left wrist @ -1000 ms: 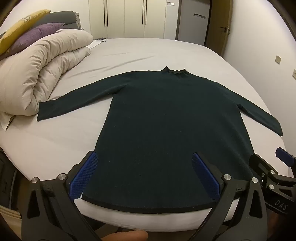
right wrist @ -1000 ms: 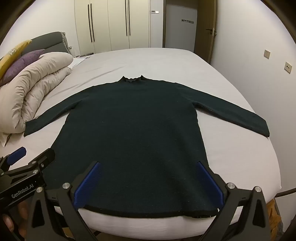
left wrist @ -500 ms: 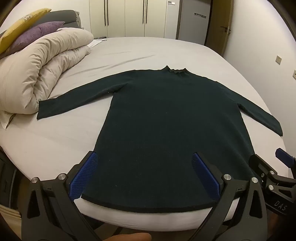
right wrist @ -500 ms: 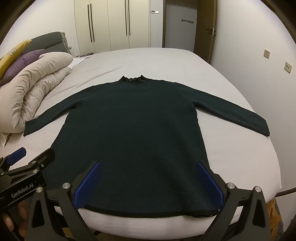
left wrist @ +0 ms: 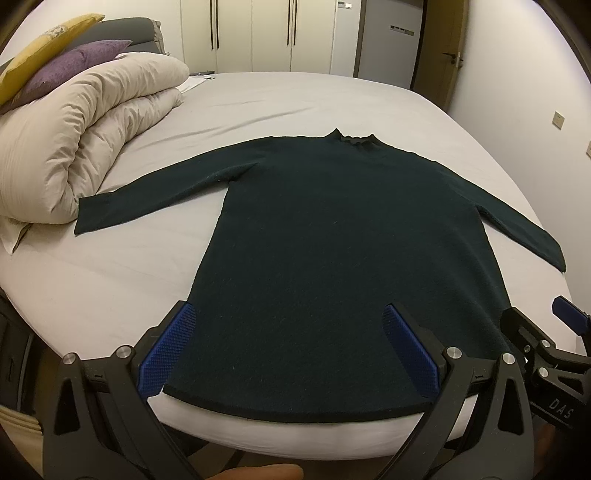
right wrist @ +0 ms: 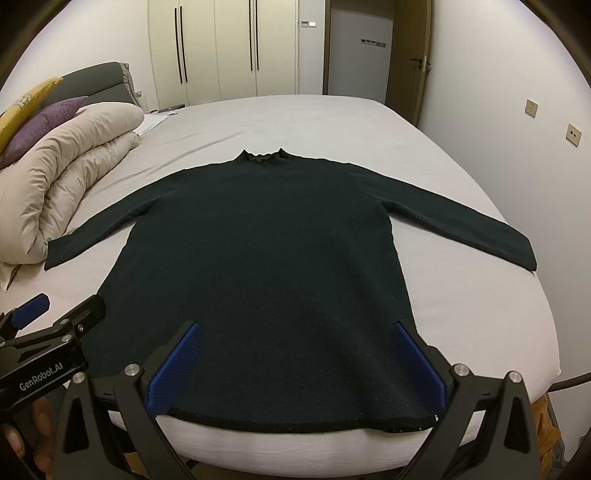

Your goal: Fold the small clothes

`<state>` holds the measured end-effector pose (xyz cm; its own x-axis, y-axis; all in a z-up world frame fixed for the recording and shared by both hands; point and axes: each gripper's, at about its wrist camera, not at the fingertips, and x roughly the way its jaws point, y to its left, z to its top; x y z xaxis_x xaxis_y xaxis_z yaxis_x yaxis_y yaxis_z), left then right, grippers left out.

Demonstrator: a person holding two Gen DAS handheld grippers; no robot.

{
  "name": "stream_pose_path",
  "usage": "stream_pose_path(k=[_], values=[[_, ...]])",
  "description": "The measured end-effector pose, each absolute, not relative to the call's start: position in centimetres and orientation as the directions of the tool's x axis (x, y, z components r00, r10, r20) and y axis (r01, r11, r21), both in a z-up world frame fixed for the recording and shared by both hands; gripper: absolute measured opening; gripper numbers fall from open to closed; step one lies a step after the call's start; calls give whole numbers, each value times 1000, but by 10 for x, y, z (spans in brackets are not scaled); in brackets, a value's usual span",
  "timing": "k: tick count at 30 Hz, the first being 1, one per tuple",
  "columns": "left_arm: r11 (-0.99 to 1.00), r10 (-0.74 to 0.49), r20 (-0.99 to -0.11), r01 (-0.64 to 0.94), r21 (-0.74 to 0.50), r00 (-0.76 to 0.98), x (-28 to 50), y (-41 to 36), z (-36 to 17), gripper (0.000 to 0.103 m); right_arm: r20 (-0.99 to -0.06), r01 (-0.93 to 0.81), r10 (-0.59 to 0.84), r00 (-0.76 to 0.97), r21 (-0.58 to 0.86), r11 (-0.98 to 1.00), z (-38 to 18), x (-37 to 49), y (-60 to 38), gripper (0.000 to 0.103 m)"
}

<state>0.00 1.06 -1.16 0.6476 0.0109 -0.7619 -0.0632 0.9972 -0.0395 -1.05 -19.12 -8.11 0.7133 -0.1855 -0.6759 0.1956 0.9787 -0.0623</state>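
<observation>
Sweater flat on the bed, hem toward me

My left gripper (left wrist: 290,350) and right gripper (right wrist: 295,365) hover spread wide, empty, above the dark sweater (left wrist: 343,251); its collar points away, sleeves outstretched sideways on the bed (left wrist: 110,280).

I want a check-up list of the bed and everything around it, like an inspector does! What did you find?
Surface: bed with a pale grey sheet, a few light creases.
Job's things: dark green sweater lies flat, both sleeves spread out, collar at the far end, hem at the near edge. Not folded yet.
Clutter: rolled cream duvet on the left, touching the left cuff; purple pillow and yellow pillow behind it; papers beyond the duvet.
Grippers: left gripper and right gripper both open, near the hem, holding nothing.
Cables: nothing seen.
Surroundings: white wardrobe, door, wall switches.
</observation>
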Motion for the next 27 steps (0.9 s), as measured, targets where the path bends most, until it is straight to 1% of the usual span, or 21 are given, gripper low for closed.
stream_pose_path(k=[6, 21, 22, 27], values=[[997, 11, -763, -63, -39, 646, -1, 13, -13, 103, -675, 197, -188, 713, -64, 978, -91, -10, -190, 103], [997, 13, -768, -66, -38, 641, -4, 15, -17, 103, -677, 198, -187, 712, -62, 978, -93, -8, -203, 103], [997, 13, -768, -66, -38, 640, -3, 15, -17, 103, -675, 198, -190, 713, -66, 978, -89, -11, -188, 103], [997, 14, -770, -68, -38, 638, -4, 14, -18, 103, -675, 199, -191, 712, -67, 978, -89, -11, -188, 103]])
